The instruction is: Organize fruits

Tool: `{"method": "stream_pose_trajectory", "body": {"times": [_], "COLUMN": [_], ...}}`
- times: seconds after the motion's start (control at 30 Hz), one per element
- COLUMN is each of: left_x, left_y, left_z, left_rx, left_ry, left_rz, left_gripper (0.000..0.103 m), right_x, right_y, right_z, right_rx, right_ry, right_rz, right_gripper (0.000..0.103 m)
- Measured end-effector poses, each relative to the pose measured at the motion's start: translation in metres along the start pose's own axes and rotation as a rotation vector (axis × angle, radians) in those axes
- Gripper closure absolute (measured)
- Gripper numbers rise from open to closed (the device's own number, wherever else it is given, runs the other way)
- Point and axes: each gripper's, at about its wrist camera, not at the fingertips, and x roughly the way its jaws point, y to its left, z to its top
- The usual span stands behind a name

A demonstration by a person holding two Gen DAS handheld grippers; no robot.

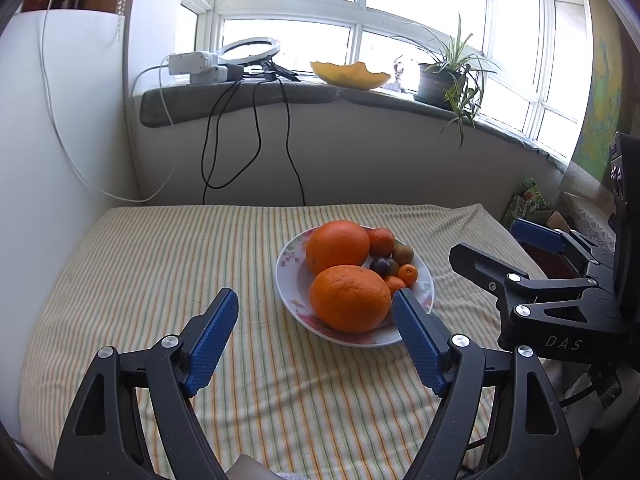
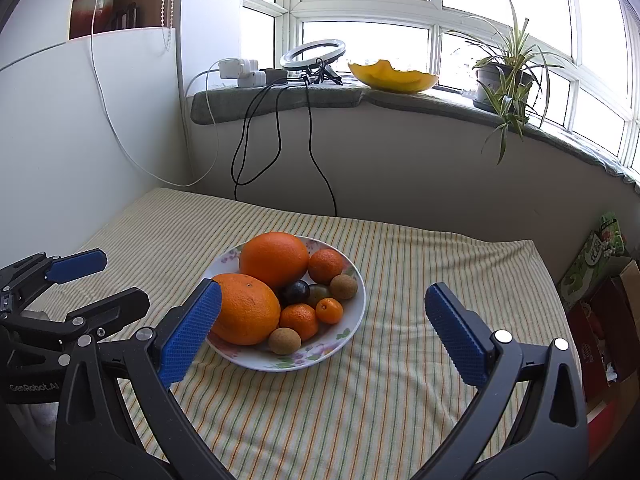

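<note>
A flowered white plate sits on the striped tablecloth. It holds two large oranges, one behind the other. Beside them lie a tangerine, a kumquat, a dark plum and small brown fruits. My left gripper stands open just short of the plate, nothing between its blue pads. My right gripper is open too, hovering at the plate's near right side, holding nothing.
Black cables hang from the windowsill to the table's far edge. On the sill are a ring light, a yellow bowl and a potted plant. Boxes stand past the table's right edge. A white wall closes the left.
</note>
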Motion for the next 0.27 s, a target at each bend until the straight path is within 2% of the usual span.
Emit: {"method": "stream_pose_trajectory", "body": {"times": [0.27], "left_x": [-0.0001], "left_y": [-0.0005], "left_z": [-0.0010], "left_rx": [-0.004], "left_ry": [-0.004], "left_rz": [-0.001], "left_gripper": [0.024], "right_x": [0.0014], "right_y": [-0.0001], "right_z": [0.0000], "right_rx": [-0.005], "right_ry": [0.003], "right_rz": [0.004], "right_gripper": [0.000]}}
